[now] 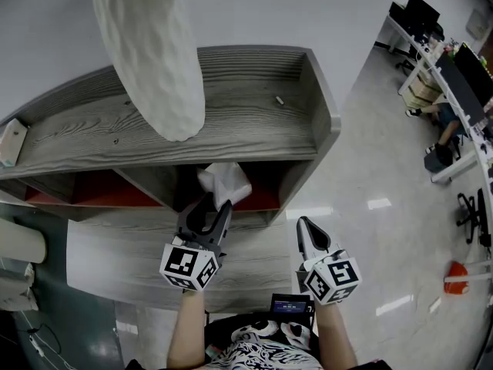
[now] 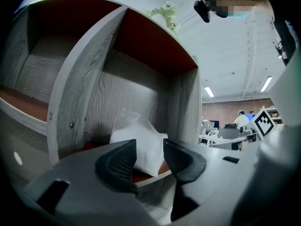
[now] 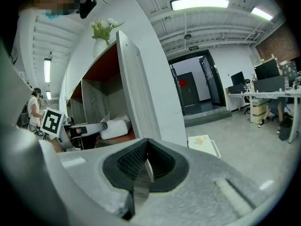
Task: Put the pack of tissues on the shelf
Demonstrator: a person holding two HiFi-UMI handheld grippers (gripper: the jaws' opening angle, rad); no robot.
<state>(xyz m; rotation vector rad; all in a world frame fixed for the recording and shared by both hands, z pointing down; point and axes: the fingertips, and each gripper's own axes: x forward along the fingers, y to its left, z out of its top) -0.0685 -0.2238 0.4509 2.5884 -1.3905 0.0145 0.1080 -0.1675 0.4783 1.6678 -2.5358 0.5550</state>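
Note:
The white pack of tissues (image 1: 225,182) lies on the red floor of the lower right compartment of the grey wooden shelf unit (image 1: 254,118). My left gripper (image 1: 218,203) reaches into that compartment's mouth. In the left gripper view the pack (image 2: 141,147) rests on the red board between the spread jaws of the left gripper (image 2: 149,144), and the pads do not press on it. My right gripper (image 1: 305,225) hangs in front of the shelf's right side, shut and empty, its jaws meeting (image 3: 146,149). The right gripper view also shows the pack (image 3: 115,126) inside the compartment.
A tall white vase (image 1: 154,52) stands on the shelf top, with a small object (image 1: 280,100) to its right and a white box (image 1: 11,141) at the left end. Office desks with monitors (image 1: 454,75) line the far right. An orange thing (image 1: 456,277) lies on the floor.

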